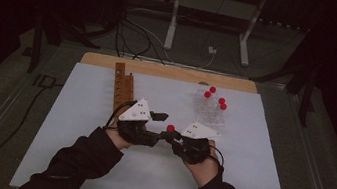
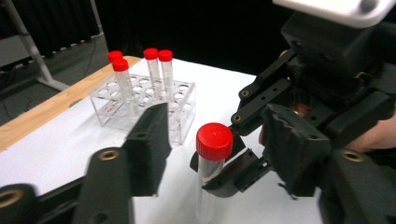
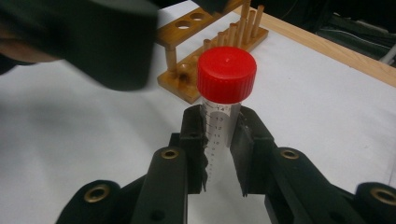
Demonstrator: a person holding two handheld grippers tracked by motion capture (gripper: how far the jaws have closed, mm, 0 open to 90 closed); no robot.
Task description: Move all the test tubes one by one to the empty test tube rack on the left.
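On the white bench point(image 1: 94, 174) stood my wooden rack point(image 1: 123, 87) and, to its right, my clear rack point(image 1: 209, 112). My right tool point(image 3: 218, 140) was clamped on the red-capped tube point(image 3: 226, 77) — upright, mid-bench — while my left tool point(image 2: 219, 149) stood apart around its cap, untouching.

Black claws point(image 1: 167, 124), dark sleeves point(image 1: 81, 160)

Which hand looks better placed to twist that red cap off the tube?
The left. The right tongs already clamp the tube, while the left tongs stand around its red cap, not yet gripping it.
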